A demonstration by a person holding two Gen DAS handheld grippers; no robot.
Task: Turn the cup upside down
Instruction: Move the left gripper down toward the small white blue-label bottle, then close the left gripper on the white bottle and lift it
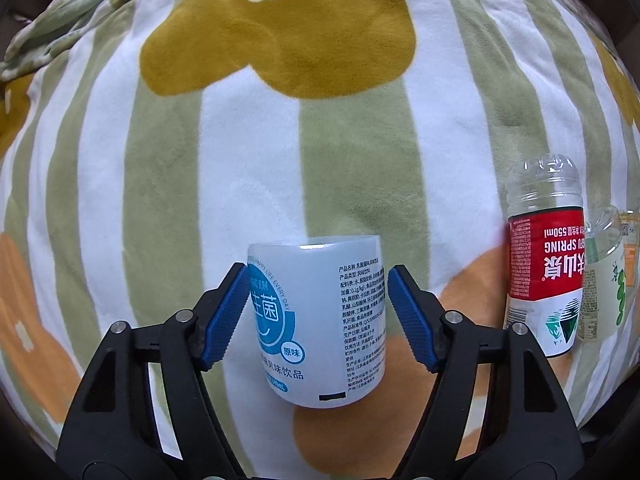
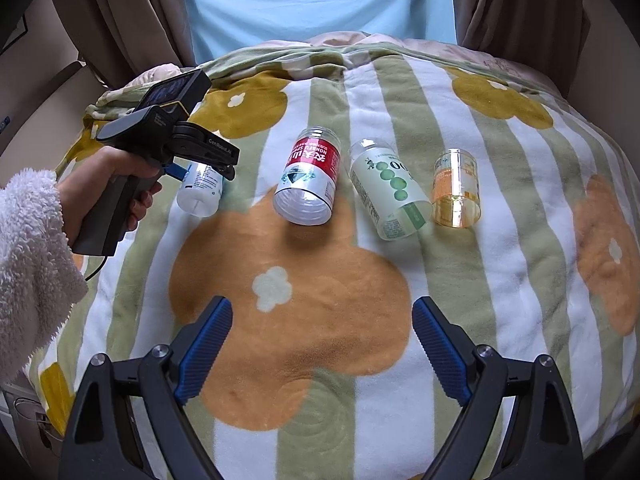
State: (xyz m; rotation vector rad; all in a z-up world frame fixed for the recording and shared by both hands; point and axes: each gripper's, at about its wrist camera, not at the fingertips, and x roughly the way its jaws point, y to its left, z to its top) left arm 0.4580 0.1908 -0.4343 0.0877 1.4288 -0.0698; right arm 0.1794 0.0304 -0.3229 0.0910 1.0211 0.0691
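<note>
With the white cup [image 1: 320,328] standing on the blanket [image 1: 248,152] between the spread, non-contacting fingers of the left gripper [image 1: 316,316], the grasp step is pending; next, close, lift and invert, while the right gripper [image 2: 322,352] hangs open, empty.

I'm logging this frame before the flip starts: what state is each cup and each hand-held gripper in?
White cup: between open pads, ungripped.
Red-label cup: tilted.
Green-dot cup: tilted.
Orange cup: standing.
Left hand-held gripper: open around white cup.
Right hand-held gripper: open, holds nothing.
</note>
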